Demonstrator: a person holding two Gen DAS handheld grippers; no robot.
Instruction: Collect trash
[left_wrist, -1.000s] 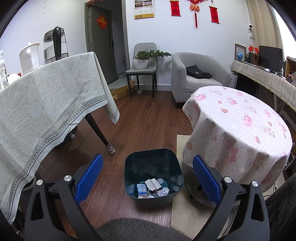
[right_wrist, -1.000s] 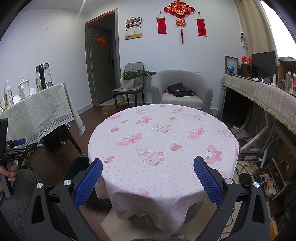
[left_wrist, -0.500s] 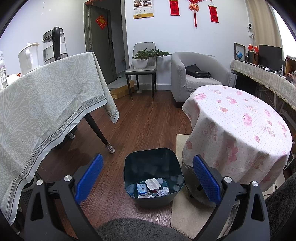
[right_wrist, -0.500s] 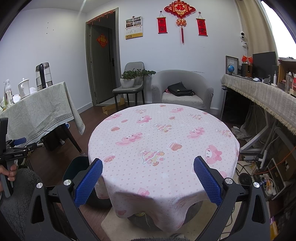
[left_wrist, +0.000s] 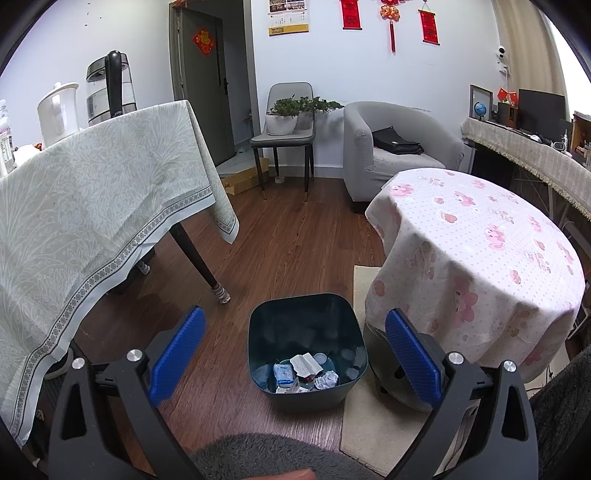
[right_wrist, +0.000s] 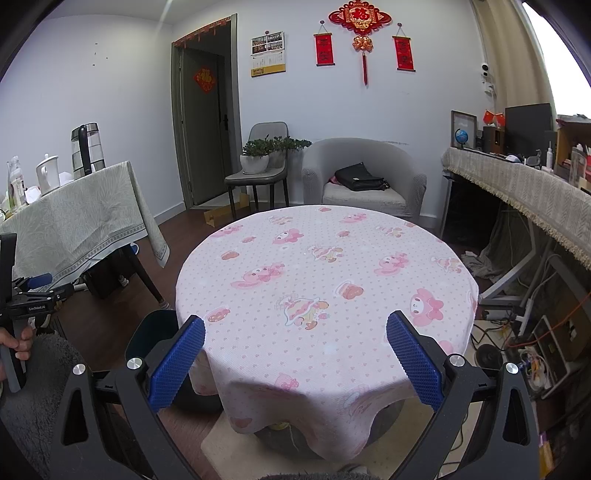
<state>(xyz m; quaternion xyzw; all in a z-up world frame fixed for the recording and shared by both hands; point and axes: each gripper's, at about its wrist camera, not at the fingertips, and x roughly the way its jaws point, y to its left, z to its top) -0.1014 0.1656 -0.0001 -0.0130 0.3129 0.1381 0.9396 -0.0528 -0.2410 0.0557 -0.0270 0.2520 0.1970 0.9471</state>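
Observation:
A dark teal trash bin (left_wrist: 308, 325) stands on the wood floor beside the round table. Crumpled paper and wrappers (left_wrist: 304, 373) lie at its bottom. My left gripper (left_wrist: 295, 354) is open and empty, held above the bin with the bin between its blue pads. My right gripper (right_wrist: 295, 360) is open and empty, held over the near edge of the round table with the pink patterned cloth (right_wrist: 325, 280). The bin's rim (right_wrist: 147, 332) shows at the table's left in the right wrist view. The left gripper (right_wrist: 29, 295) also shows there at the far left.
A table with a grey-green cloth (left_wrist: 85, 206) stands left of the bin, with kettles (left_wrist: 109, 88) on it. A beige rug (left_wrist: 373, 428) lies under the round table. A grey armchair (left_wrist: 391, 147) and a chair with plants (left_wrist: 288, 125) stand at the back wall. A desk (right_wrist: 524, 192) with cables runs along the right.

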